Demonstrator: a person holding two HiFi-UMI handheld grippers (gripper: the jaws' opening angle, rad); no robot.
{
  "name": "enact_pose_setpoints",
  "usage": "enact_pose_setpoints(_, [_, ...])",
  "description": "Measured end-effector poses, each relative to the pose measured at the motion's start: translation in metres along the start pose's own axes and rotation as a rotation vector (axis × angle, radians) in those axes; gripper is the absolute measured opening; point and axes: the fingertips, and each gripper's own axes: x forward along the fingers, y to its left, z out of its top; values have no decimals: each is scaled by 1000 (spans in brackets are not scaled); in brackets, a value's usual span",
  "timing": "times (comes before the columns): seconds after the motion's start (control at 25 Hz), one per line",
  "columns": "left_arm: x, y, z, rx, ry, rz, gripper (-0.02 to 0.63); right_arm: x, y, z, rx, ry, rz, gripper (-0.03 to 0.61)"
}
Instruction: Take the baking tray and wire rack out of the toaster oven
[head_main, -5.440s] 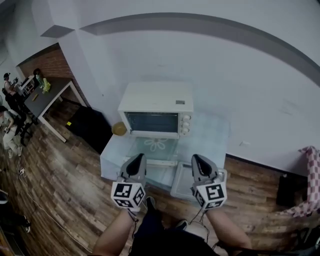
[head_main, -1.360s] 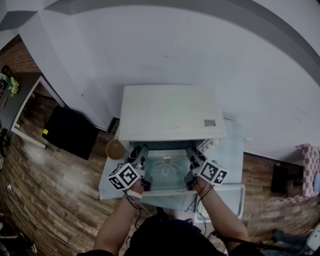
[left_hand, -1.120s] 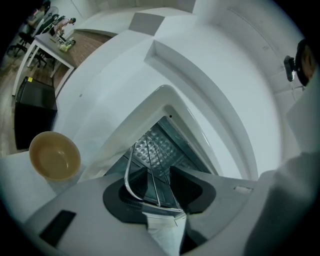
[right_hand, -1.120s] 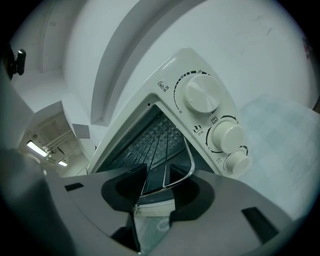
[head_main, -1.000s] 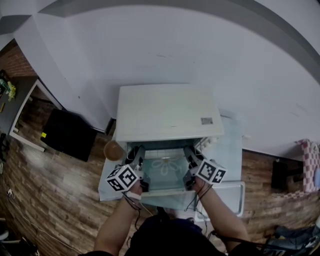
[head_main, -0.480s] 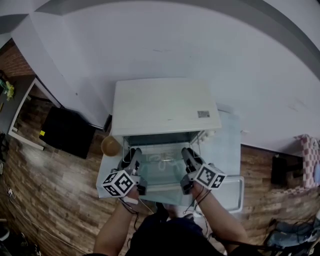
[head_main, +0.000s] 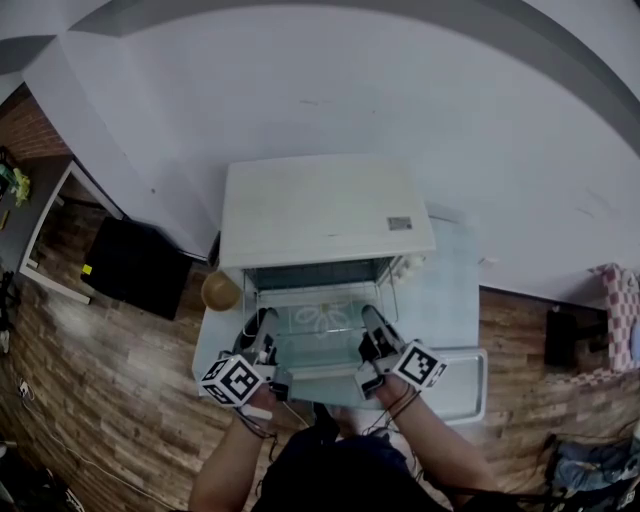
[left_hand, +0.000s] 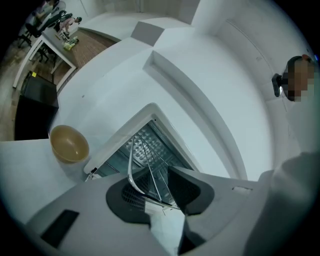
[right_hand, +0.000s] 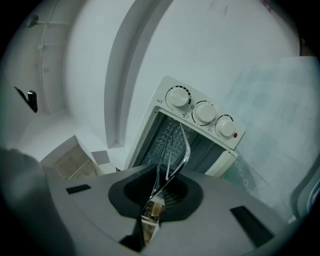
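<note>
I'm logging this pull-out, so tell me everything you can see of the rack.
The rack is thin, shiny wire: a rounded rim with straight cross bars. It sticks partway out of the oven, over the open door. The left tongs and right tongs have just been closing on its front corners.

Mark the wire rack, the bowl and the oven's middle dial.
wire rack (left_hand: 130, 167): left gripper view, on its curved outer rod.
bowl (left_hand: 69, 146): left gripper view, on its inside.
middle dial (right_hand: 204, 112): right gripper view, on its face.
</note>
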Motion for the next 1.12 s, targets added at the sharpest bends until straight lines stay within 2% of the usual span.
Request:
enact_pose_setpoints(0.24, [-18,-6,-8,-18,-7,-19,100,-17,2,-9,5,22,-13,25])
enact_pose_setpoints(0.52, [-30,-9,-11,9,3,-60,95,-30,6,-16,-29,17,-21,29])
enact_pose_setpoints(0.84, [-54,-23,-22,-27,-32,-54,89,-55,12,-26,-11,23,-8,31])
enact_pose_setpoints(1.12, [-91,-44,-40,-27,-58,-45,83,-93,24,-34,-28,55,17,32])
